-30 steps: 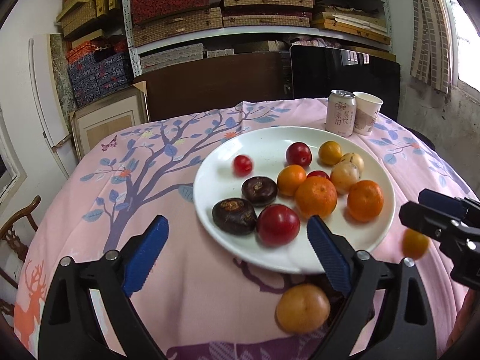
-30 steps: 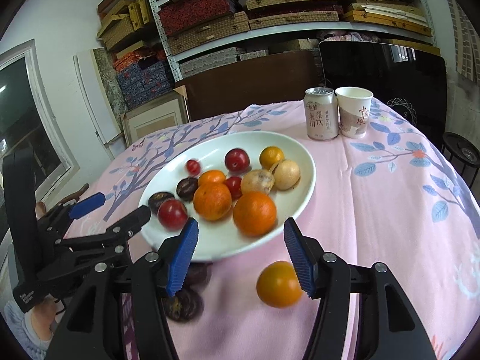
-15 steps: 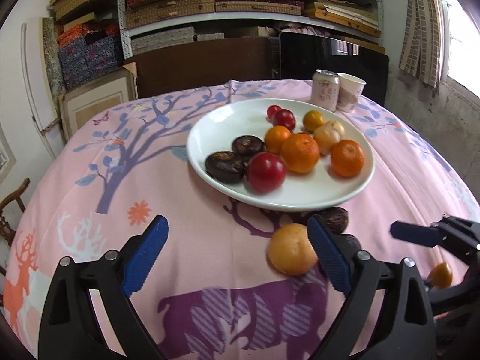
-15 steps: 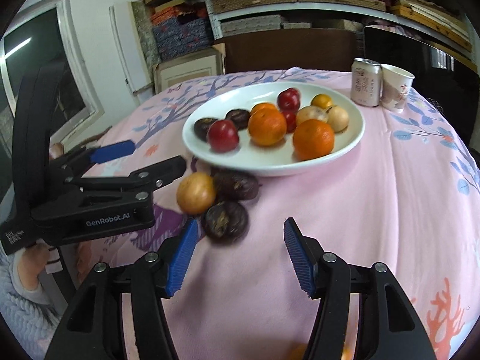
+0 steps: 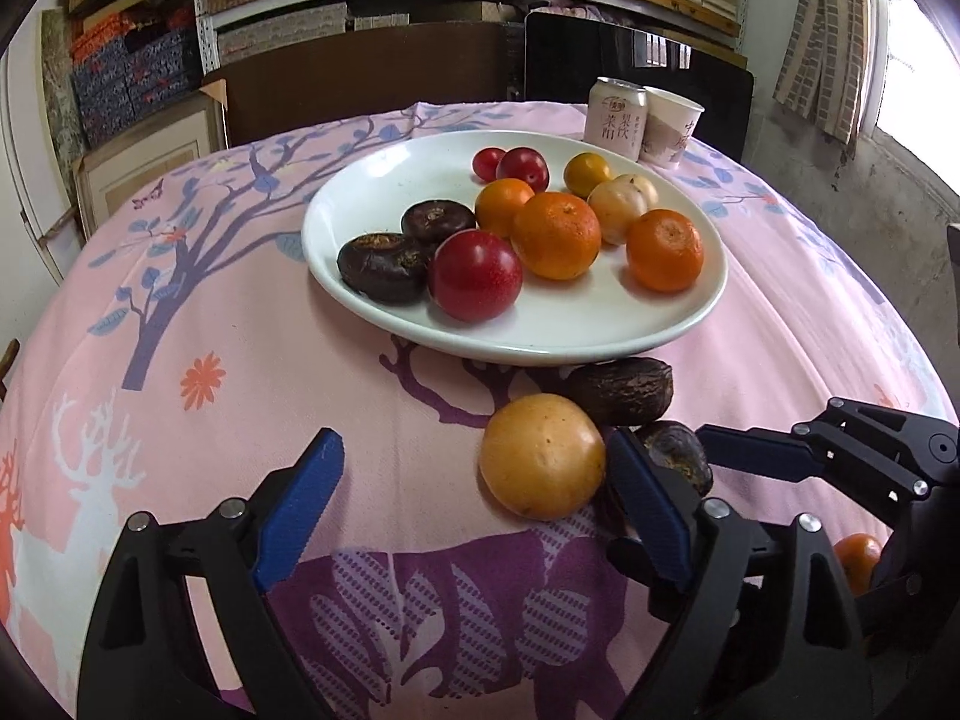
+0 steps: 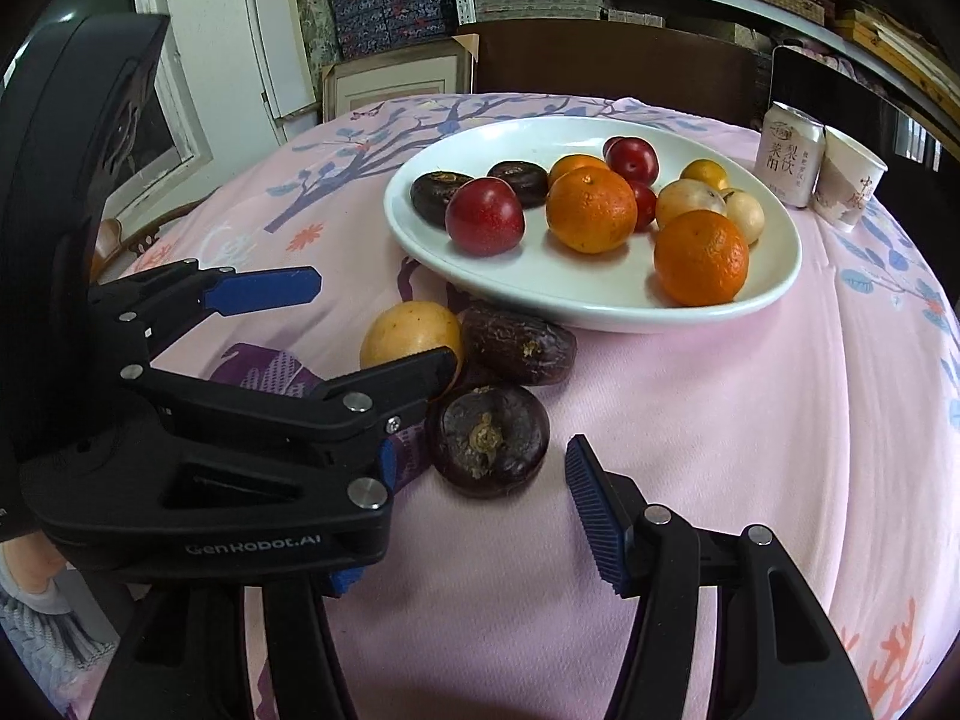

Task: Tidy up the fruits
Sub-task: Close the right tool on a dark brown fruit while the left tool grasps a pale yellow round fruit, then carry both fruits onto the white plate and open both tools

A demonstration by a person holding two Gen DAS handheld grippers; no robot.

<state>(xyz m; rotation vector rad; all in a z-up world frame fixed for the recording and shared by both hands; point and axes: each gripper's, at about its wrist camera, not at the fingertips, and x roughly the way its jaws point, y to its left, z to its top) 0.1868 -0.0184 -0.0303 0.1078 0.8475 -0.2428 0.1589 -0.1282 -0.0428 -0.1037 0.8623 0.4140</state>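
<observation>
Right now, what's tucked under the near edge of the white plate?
A wrinkled dark brown fruit lies partly under the round white ceramic plate's rim, touching a yellow-orange round fruit. Anything farther beneath the plate is hidden.

The left claw (image 6: 384,324) hides part of the yellow fruit (image 6: 408,330); a small orange fruit (image 5: 855,558) sits half-hidden.

A plate (image 5: 540,354) sits on the counter (image 5: 252,336), holding the heaped fruits (image 5: 555,234). A can (image 5: 617,117) and a cup (image 5: 671,127) stand side by side behind it (touching, it seems). Before the plate's near rim three loose fruits lie together: a round one (image 5: 542,456) to the left, an oblong one (image 5: 624,390) against the rim, a third (image 6: 487,441) nearest.
</observation>
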